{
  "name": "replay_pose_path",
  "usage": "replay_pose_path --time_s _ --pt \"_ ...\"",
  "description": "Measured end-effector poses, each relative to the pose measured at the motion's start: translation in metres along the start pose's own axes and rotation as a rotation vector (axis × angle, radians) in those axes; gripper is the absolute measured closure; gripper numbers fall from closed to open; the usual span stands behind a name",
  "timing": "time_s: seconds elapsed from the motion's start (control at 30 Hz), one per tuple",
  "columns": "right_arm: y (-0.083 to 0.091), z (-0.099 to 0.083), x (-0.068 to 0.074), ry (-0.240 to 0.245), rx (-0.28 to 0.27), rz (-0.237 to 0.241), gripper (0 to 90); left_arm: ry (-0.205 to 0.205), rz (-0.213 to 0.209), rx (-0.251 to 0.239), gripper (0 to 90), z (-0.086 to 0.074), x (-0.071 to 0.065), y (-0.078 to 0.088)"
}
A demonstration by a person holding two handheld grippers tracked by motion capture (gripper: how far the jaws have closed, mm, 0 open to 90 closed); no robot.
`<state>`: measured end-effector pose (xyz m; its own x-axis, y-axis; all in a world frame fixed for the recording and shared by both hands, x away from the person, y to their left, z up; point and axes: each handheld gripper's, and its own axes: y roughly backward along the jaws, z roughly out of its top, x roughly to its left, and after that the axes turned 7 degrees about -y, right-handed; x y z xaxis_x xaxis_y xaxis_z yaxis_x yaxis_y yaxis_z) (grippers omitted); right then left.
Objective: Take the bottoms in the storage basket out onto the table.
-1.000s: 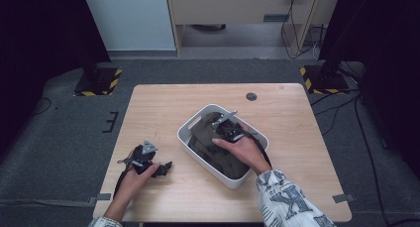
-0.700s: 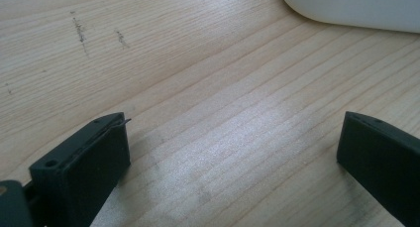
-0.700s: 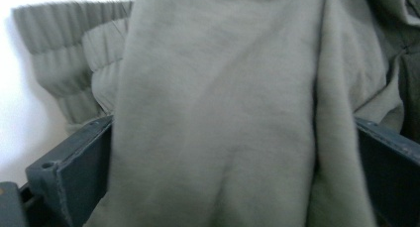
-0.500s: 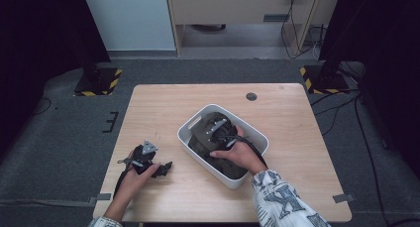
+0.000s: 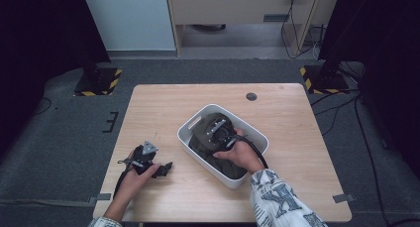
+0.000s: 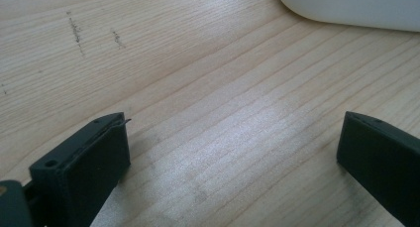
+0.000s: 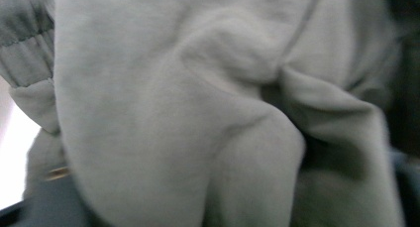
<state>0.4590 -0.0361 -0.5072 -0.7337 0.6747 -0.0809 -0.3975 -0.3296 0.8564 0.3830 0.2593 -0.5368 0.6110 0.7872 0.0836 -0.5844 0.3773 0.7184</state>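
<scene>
Left tongs [image 5: 166,167], black with two jaws, lie low on the pale wooden table [image 5: 297,118] with jaws wide apart and nothing between them. Right tongs [image 5: 218,129] are pushed down into a crumpled dark olive cloth garment [image 5: 200,142] inside the white rounded plastic tub [image 5: 257,138] at the table's middle; their jaws have just been closing, though folds hide whether they pinch the cloth.

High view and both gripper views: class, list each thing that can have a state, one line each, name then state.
Left gripper: jaws open, nothing between them, low over the table.
Right gripper: down in the tub, jaws have just been closing, grip unclear.
Garment: crumpled, inside the tub.
Tub: upright, on the table.
</scene>
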Motion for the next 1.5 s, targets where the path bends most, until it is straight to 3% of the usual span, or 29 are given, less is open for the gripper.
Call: replay_pose_path --time_s 0.07,0.17,0.27,0.33,0.83,1.5 --pt "0.003 -0.001 -0.004 0.009 -0.005 -0.010 38.6 0.000 0.000 0.000 0.0 0.000 0.000 0.000" --pt "0.006 -0.001 -0.006 0.028 -0.012 -0.026 53.7 -0.001 -0.001 0.000 0.0 0.000 0.000 0.000" --pt "0.010 0.000 -0.010 0.005 -0.034 -0.013 65.7 -0.001 -0.002 0.000 0.0 0.000 0.000 0.000" --pt "0.017 0.000 -0.014 -0.021 -0.067 0.019 71.7 -0.002 -0.003 -0.001 0.0 0.000 0.000 0.000" --pt "0.053 0.003 -0.024 -0.079 -0.203 0.110 75.9 -0.004 -0.004 -0.001 0.0 0.000 0.000 0.000" --pt "0.089 0.015 -0.027 -0.068 -0.291 0.126 76.3 -0.003 -0.004 0.000 0.0 0.000 0.000 0.000"
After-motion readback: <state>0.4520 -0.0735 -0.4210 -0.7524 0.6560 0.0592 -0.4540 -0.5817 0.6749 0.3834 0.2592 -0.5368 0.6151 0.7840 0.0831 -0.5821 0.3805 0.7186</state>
